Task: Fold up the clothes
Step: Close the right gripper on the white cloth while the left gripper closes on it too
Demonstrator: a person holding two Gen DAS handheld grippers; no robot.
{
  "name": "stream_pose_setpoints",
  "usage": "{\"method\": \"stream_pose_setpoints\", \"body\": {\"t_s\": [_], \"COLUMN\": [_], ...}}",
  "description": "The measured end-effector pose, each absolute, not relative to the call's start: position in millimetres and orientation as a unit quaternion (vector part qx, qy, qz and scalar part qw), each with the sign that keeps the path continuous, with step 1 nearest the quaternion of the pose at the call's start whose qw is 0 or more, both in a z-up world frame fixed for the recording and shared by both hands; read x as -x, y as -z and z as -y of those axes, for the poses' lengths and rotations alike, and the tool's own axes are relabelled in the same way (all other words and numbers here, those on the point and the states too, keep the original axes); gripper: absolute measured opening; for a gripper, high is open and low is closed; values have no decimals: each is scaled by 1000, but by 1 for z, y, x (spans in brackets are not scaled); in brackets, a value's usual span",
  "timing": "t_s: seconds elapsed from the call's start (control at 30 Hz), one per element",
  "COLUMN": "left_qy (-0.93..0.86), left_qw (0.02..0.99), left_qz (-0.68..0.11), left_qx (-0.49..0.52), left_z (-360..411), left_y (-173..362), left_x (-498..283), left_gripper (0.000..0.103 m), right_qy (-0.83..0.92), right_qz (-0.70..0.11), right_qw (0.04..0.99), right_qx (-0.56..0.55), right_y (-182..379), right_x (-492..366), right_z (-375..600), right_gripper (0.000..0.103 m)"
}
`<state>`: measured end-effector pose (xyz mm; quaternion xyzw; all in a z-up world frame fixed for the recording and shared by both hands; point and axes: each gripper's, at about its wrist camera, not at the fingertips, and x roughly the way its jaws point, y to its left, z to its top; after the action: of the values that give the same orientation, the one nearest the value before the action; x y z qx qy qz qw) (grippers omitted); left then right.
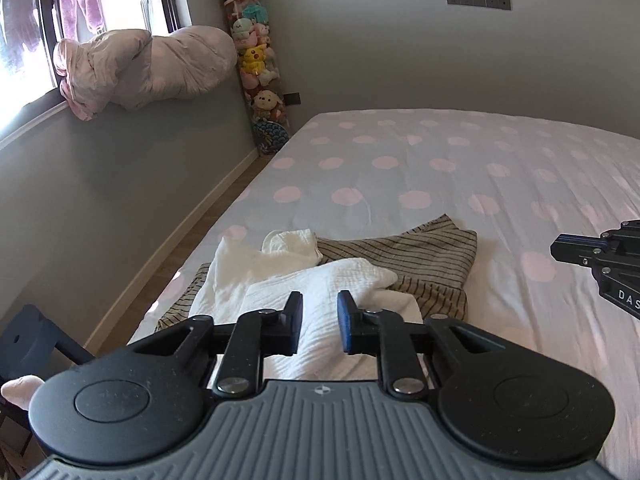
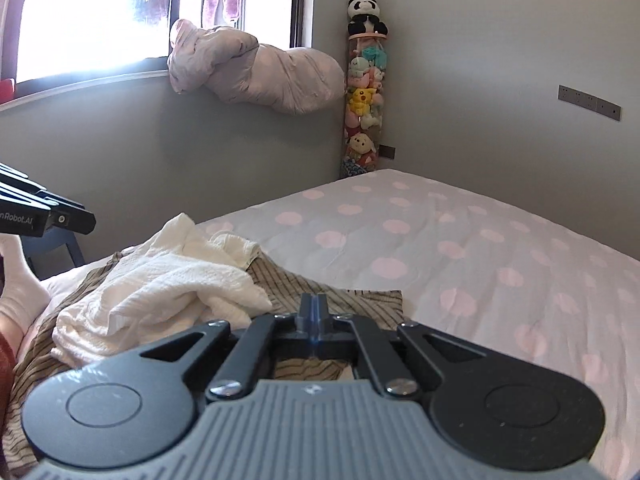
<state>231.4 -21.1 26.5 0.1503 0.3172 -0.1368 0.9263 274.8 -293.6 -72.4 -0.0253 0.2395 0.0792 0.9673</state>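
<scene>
The left tongs [image 1: 319, 322] hover released, blue pads apart, over a crumpled white waffle-weave cotton garment [image 1: 320, 284] that lies on a beige dark-striped cloth [image 1: 420, 256] near the edge of the pink-dotted bed [image 1: 440, 168]. The right tongs [image 2: 314, 304] are clenched, empty, above the striped cloth.

Daylight pours in through the window [image 2: 92, 16], which is blown out to white glare. The bed sheet [image 1: 460, 176] is evenly and brightly lit, with soft shadows in its creases. Fisheye distortion bends the walls; the corners go dark. Focus is sharp, only slightly soft at the edges.
</scene>
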Motion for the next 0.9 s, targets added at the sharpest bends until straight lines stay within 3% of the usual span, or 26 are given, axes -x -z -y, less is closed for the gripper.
{"method": "stream_pose_setpoints", "body": {"t_s": [0.07,0.17,0.2,0.37,0.57,0.77,0.83,0.87,0.9], "left_qy": [138,141,143,150,131,127,125,123,122], "left_qw": [924,918,915,905,901,913,917,917,917], "left_qz": [-321,-326,-330,-348,-365,-355,-350,-351,-355], "left_qx": [-159,-176,-181,-193,-196,-155,-146,-142,-135], "left_z": [23,24,23,19,7,-7,-8,-9,-9], "left_y": [-19,-3,3,43,86,95,93,91,88], "left_x": [-225,-219,-219,-232,-270,-295,-300,-304,-307], "left_gripper": [43,50,51,59,60,60,54,40,33], "right_qy": [-86,-106,-112,-139,-161,-176,-176,-175,-174], "right_qz": [-243,-251,-254,-278,-303,-313,-311,-313,-316], "right_qw": [966,962,960,950,939,933,934,934,933], "right_qx": [23,21,20,8,-7,-21,-18,-18,-19], "right_y": [75,86,91,116,159,193,200,202,204], "right_x": [-266,-256,-255,-280,-328,-373,-382,-386,-390], "right_z": [294,288,285,267,247,231,226,225,225], "right_gripper": [11,61,65,67,68,67,62,49,25]}}
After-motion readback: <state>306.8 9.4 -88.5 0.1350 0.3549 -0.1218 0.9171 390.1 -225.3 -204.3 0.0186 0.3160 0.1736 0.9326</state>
